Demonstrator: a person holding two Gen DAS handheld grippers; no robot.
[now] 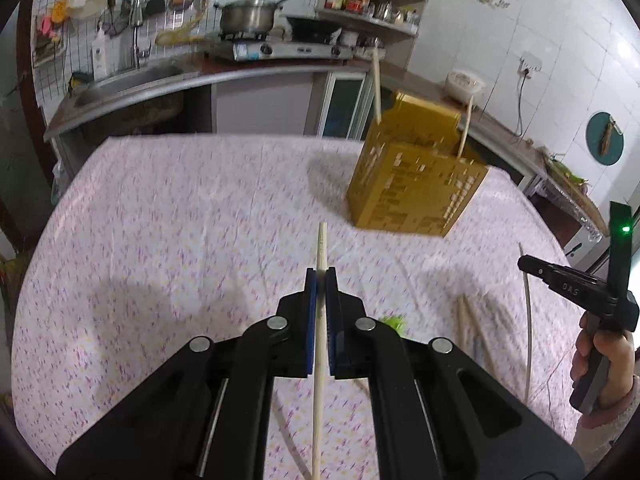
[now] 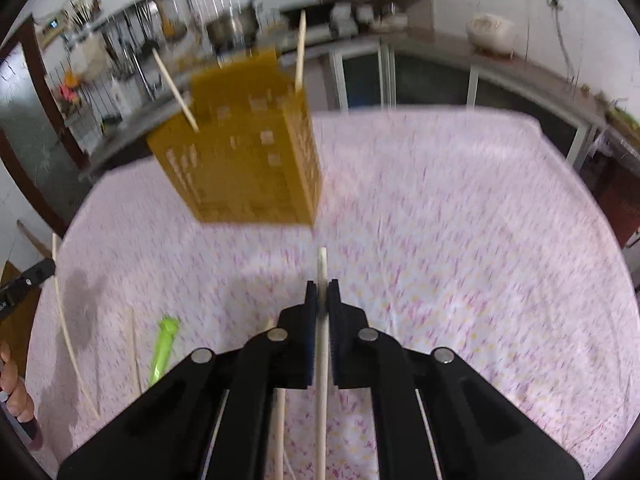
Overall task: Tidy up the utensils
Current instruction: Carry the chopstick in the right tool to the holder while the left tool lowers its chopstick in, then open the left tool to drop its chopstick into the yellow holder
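Left claw (image 1: 321, 276) clamped on a wooden chopstick (image 1: 321, 248), tip poking out toward 12 o'clock. Right claw (image 2: 322, 290) likewise pinched shut on a pale chopstick (image 2: 322, 268). Yellow slotted holder (image 1: 416, 184) standing on the desk (image 1: 180, 208) at about 1 o'clock in the left view, 11 o'clock in the right, two sticks already upright inside. Probably best: carry one at a time, tilt tip-down over the open top, release only once well in. Loose chopsticks (image 2: 72, 344) and a green utensil (image 2: 162, 348) lying at 9 o'clock, left for later.
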